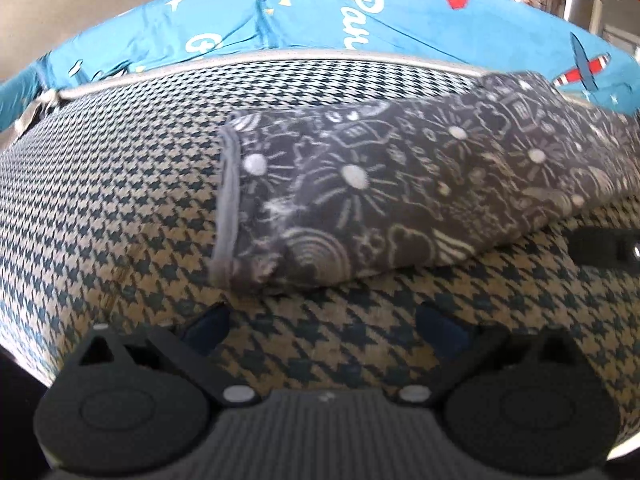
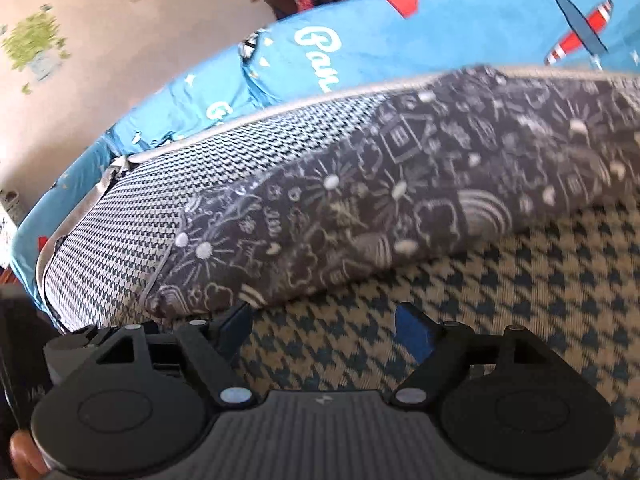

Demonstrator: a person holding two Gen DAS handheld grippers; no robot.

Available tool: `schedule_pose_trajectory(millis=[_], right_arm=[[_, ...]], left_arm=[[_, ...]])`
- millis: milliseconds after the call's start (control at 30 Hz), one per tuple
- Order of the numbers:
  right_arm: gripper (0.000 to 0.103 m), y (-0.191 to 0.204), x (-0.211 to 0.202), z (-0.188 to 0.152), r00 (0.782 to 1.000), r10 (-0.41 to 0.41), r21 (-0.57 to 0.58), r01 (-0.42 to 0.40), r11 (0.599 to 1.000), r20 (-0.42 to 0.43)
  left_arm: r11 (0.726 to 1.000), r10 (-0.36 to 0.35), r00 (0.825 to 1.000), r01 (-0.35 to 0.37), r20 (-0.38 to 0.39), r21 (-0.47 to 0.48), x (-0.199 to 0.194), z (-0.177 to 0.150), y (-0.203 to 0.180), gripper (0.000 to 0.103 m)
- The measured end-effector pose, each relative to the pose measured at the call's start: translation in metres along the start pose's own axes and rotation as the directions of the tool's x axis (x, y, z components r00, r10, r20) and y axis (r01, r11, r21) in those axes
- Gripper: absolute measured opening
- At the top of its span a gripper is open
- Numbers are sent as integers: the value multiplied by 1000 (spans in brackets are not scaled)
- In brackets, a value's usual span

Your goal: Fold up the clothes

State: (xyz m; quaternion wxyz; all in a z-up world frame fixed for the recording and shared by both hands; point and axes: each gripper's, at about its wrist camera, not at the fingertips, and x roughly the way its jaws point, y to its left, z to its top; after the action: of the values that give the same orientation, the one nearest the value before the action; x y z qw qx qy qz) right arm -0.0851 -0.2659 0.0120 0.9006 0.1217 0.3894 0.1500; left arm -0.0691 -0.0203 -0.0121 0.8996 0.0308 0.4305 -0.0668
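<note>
A dark grey garment [image 1: 380,196] printed with white doodles lies folded in a long band on a houndstooth-patterned cover [image 1: 120,208]; its light grey hem faces left. My left gripper [image 1: 324,330] hovers just in front of the band's near edge, open, with only the cover between its blue pads [image 1: 208,328]. In the right wrist view the same garment [image 2: 380,200] runs from lower left to upper right. My right gripper [image 2: 324,332] is open with nothing between its fingers, and its left pad [image 2: 236,328] sits close to the garment's near corner.
A bright blue sheet [image 1: 420,24] with planes and white lettering lies beyond the cover's pale piped edge [image 1: 320,56]. A beige wall [image 2: 100,60] with leaf prints stands at the left. A dark part of the other gripper [image 1: 600,246] shows at the right edge.
</note>
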Motion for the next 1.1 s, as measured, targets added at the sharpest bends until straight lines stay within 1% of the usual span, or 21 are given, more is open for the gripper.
schedule_pose_trajectory(millis=[133, 333, 567, 633, 700, 867, 1100], right_arm=[[79, 7, -4, -1, 999, 19, -45, -17, 999, 26], [79, 26, 3, -2, 998, 49, -164, -42, 985, 34], [79, 44, 15, -10, 995, 95, -259, -87, 962, 21], [79, 50, 18, -11, 995, 99, -286, -86, 954, 31], [79, 56, 21, -12, 994, 103, -312, -85, 946, 43], [79, 70, 30, -10, 992, 102, -402, -64, 913, 74], [79, 82, 51, -13, 995, 83, -493, -48, 869, 50]], left_arm=[[998, -8, 1000, 7, -10, -56, 3, 7, 12, 103], [989, -37, 999, 32, -27, -147, 3, 25, 32, 103], [994, -38, 999, 36, -24, -101, 1, 47, 33, 103], [995, -45, 998, 41, -44, -90, 1, 49, 32, 103], [993, -70, 996, 65, -49, -95, 0, 51, 33, 103], [990, -101, 993, 94, -66, -101, 2, 60, 41, 103], [989, -110, 989, 99, -99, -114, 13, 75, 53, 103]])
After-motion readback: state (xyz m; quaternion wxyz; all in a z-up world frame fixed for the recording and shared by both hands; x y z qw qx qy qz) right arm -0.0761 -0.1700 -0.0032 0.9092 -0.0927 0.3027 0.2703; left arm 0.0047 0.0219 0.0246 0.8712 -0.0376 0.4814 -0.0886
